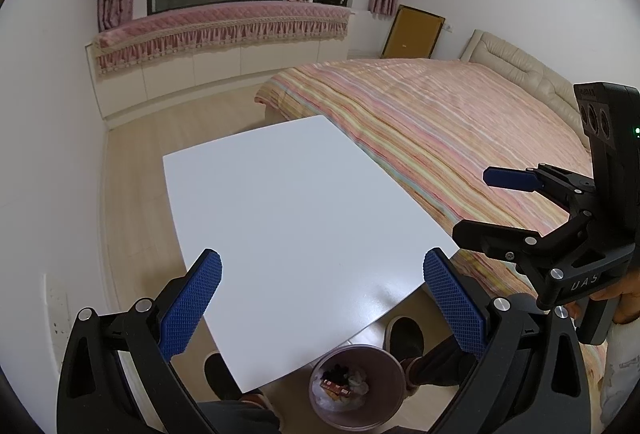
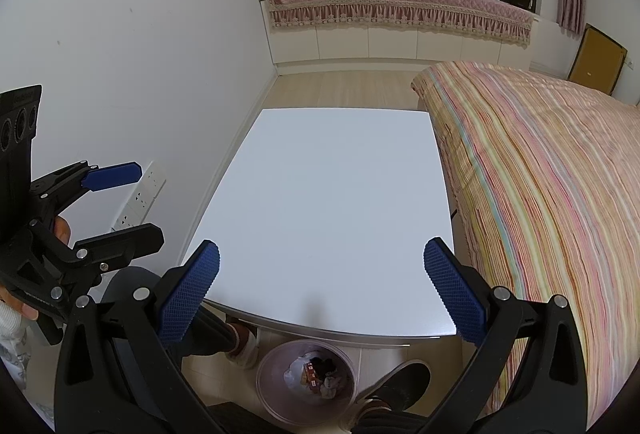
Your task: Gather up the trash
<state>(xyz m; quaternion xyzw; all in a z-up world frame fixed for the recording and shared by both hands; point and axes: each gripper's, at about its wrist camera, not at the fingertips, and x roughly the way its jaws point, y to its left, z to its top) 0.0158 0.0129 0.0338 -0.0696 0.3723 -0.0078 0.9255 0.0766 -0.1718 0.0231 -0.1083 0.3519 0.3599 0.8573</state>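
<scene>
The trash (image 2: 316,374) was seen in the bin (image 2: 272,390) below the tabletop's (image 2: 328,201) near edge; both the left gripper (image 1: 320,298) and right gripper (image 2: 320,294) were held wide, empty (a final check was judged sufficient).

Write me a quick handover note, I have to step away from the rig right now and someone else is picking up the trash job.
Left hand-held gripper: open, empty, above the near edge of the white table.
Right hand-held gripper: open, empty, also above the near edge.
Trash bin: on the floor under the table's near edge, between the person's feet; wrappers and crumpled paper lie inside.
Done: no trash shows on the tabletop.
Left: none visible on the table, bed or floor; check out-of-view areas.
</scene>
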